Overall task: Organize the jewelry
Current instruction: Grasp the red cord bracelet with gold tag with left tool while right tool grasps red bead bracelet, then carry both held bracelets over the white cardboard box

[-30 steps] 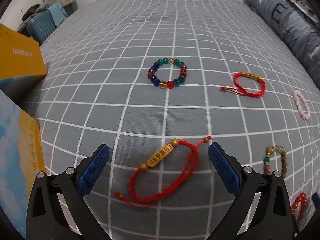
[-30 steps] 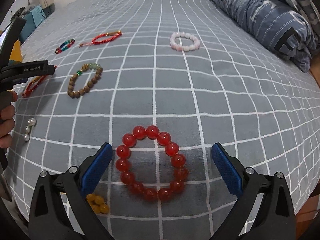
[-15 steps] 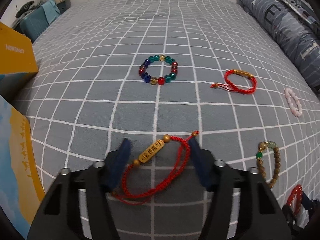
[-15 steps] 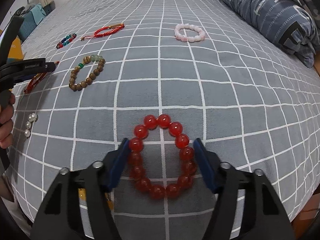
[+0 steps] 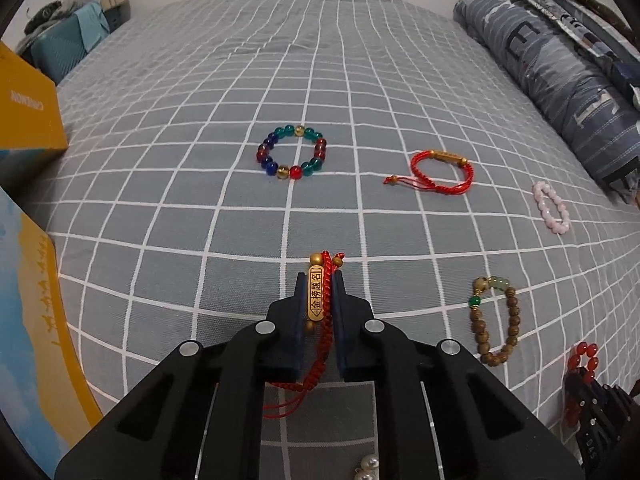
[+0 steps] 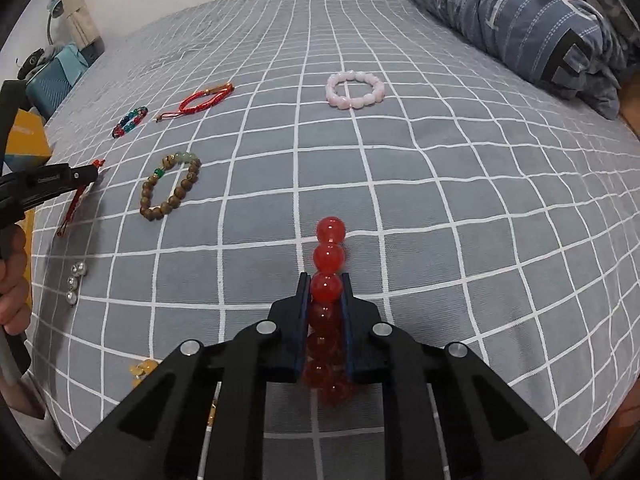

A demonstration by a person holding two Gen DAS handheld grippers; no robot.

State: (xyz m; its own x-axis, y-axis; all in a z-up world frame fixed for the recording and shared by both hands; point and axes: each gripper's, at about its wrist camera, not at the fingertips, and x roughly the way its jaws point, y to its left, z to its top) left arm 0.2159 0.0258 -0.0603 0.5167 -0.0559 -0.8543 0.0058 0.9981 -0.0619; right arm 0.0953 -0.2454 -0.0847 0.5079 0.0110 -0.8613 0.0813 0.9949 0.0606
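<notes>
A grey bedsheet [image 5: 224, 216] crossed by thin white grid lines is seen stretched flat over the bed, and it is taken here as the landmark. Its far half is left bare in both views. Its right side is bounded by a rolled blue-grey quilt [image 6: 520, 20], and its left edge by a yellow cardboard box [image 5: 24, 120]. In the right wrist view its near edge is seen curving away below the gripper.

The left gripper [image 5: 319, 300] is closed on a red braided cord bracelet [image 5: 320, 300] with a gold engraved bar; the cord is pinched flat between the blue pads, and loose red tails hang behind them. The right gripper [image 6: 326, 294] is clamped on a red glass bead bracelet [image 6: 329, 256], squeezed into a narrow line of glossy round beads, two of which stick out past the fingertips.

Near the middle of the sheet a multicoloured bead bracelet [image 5: 291, 156] lies as an open ring. To its right, a second red cord bracelet [image 5: 440, 172] with a gold tube is laid. Toward the quilt side a pale pink bead bracelet [image 6: 355, 90] of smooth, chunky stones rests. A brown wooden bead bracelet [image 6: 170, 190] with green and pale jade-like beads is found between the two grippers. Small pearl-like beads [image 6: 76, 282] lie close to the sheet's near left edge, and a yellow beaded piece [image 6: 142, 370] sits beside the right gripper's body. A person's hand [image 6: 14, 280] is seen at the left edge, wrapped around the left gripper's handle.
</notes>
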